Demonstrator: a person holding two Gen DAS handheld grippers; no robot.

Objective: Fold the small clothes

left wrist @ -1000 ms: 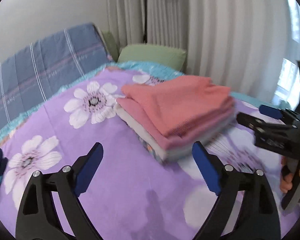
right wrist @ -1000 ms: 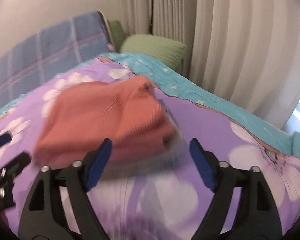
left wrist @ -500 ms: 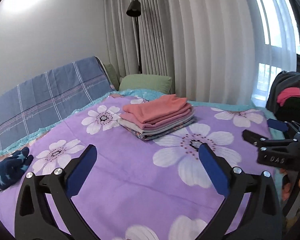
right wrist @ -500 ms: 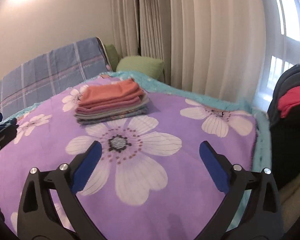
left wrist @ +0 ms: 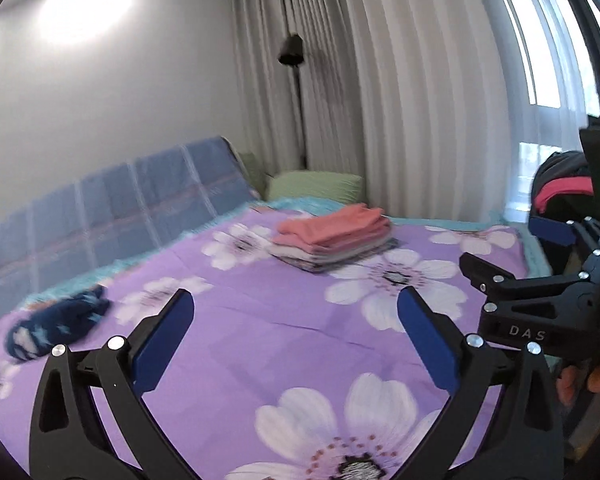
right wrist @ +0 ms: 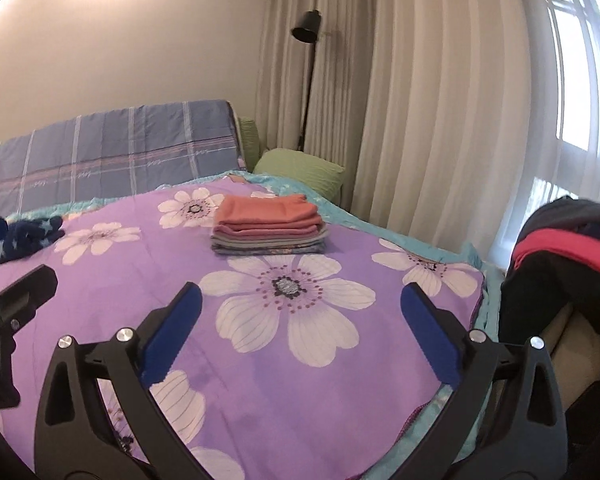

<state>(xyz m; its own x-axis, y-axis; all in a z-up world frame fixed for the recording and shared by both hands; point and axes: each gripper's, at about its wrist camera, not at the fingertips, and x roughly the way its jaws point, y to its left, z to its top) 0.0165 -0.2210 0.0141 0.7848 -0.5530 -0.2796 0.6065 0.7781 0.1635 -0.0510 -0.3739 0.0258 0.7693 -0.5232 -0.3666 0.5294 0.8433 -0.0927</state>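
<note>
A bed (right wrist: pixel 300 400) with a purple flowered cover fills the bedroom, curtains behind. Nearest, the left gripper (left wrist: pixel 296 322) and right gripper (right wrist: pixel 300 316) hang over bare cover, each with fingers wide apart and nothing between them. To the left lies a dark blue garment (left wrist: pixel 56 326), unfolded. Farther off sits the stack (right wrist: pixel 268 226) of folded clothes, well apart from both. One fold looks finished; the next move likely calls for fetching the blue garment and spreading it flat.
</note>
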